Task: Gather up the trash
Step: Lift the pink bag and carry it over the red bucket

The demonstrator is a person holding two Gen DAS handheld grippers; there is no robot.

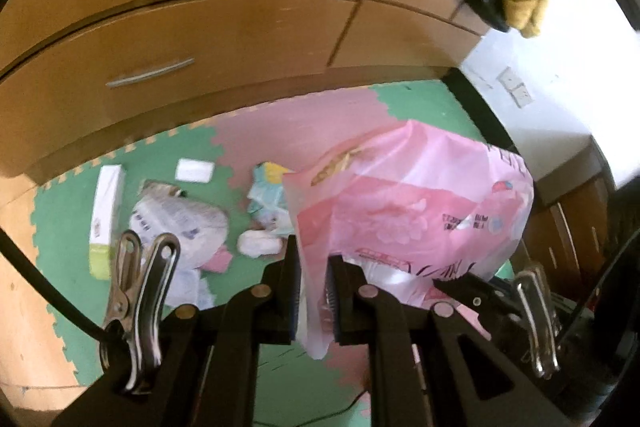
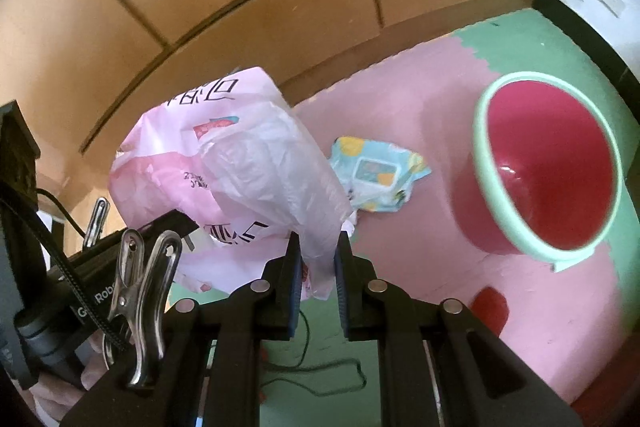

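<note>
While the pink plastic bag point(image 1: 412, 195) hangs between both hands, the step in hand looks like lifting it and holding its mouth apart, so it is best done by keeping the two pinch points level and drawing them gently apart without tearing the thin film.

From the left wrist view, the left tool point(image 1: 314, 291) is nearly closed, its pads pinching a fold of the bag's edge. Beyond it, trash lies on the foam floor mat point(image 1: 64, 219): a white carton point(image 1: 105, 211), a crumpled printed wrapper point(image 1: 180, 219), a wipes packet point(image 1: 266, 195) and a wad of tissue point(image 1: 260, 243).

From the right wrist view, the right tool point(image 2: 318, 287) is likewise almost closed, gripping the clear-and-pink film at the bag's point(image 2: 224, 167) other edge. The wipes packet point(image 2: 378, 175) lies on the mat just behind the bag, and a red bin with a green rim point(image 2: 548, 163) stands further right, apparently empty.
</note>
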